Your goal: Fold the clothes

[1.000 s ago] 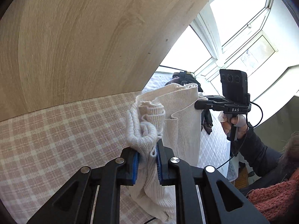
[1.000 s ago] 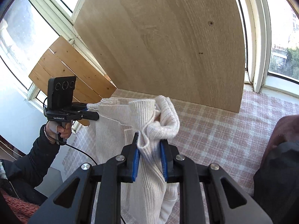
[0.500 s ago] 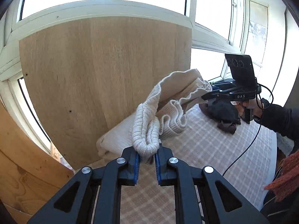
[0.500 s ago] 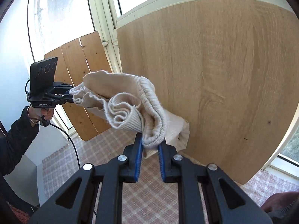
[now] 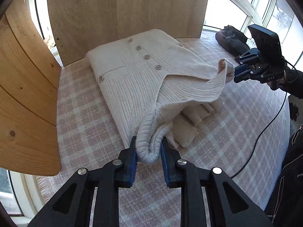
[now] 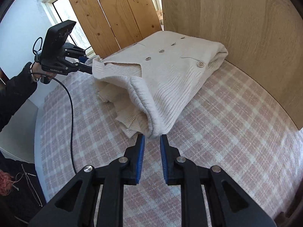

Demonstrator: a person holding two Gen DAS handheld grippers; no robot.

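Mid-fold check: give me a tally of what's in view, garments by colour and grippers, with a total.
Cream cardigan: 1
Dark garment: 1
Grippers: 2, namely the left gripper, whose jaws have just been opening with the cardigan's knit between them, and the right gripper, at the cardigan's other corner
Total: 4

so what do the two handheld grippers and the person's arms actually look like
Both grippers are black plastic with silver bolts and blue ribbed pads on two fingers. The left gripper carries a black camera block, "GenRobot.AI" lettering on its side and a black cable. The right gripper bears white "DAS" lettering and its own black cable. Both arms wear black sleeves; a bracelet sits at the left wrist.
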